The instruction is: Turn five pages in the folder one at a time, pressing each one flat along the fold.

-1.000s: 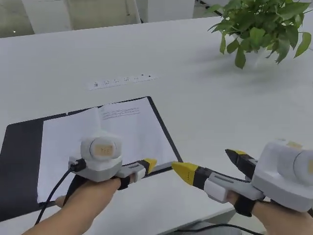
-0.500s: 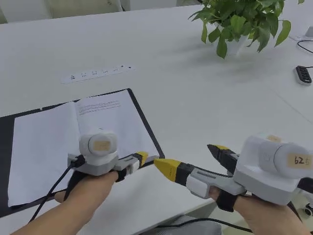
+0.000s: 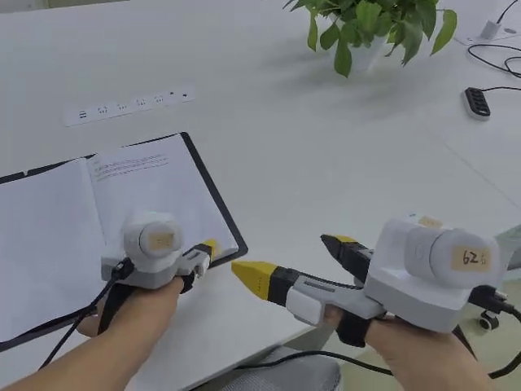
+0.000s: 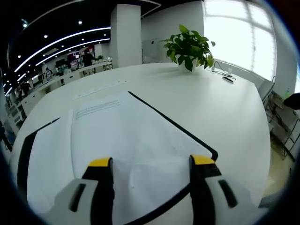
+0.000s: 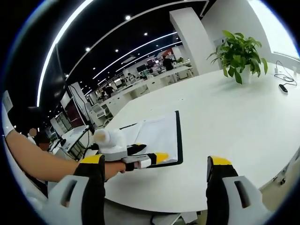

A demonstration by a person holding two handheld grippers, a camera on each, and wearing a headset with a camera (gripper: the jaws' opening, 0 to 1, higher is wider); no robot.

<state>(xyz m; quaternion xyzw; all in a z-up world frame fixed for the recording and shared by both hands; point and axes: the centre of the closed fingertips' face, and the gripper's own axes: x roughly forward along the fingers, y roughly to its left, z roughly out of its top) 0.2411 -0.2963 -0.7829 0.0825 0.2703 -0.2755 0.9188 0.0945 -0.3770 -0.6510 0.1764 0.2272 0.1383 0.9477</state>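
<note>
The left tool (image 4: 151, 161) is wide open and empty. Its jaws straddle the near right corner of the open folder (image 4: 117, 136), which lies flat on the tabletop (image 4: 211, 108) directly ahead of it. The right tool (image 3: 286, 257), also wide open and empty, is just right of the left one, past the folder's edge. A plant (image 3: 366, 24) stands well beyond it.

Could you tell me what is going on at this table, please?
A person at a white table holds a tool in each hand and is working on an open folder. The left tool is at the near corner of the right-hand page with its jaws open. The right tool is open too and holds nothing, off to the right of the folder above the table's near edge. The pages lie flat; none is lifted.
</note>
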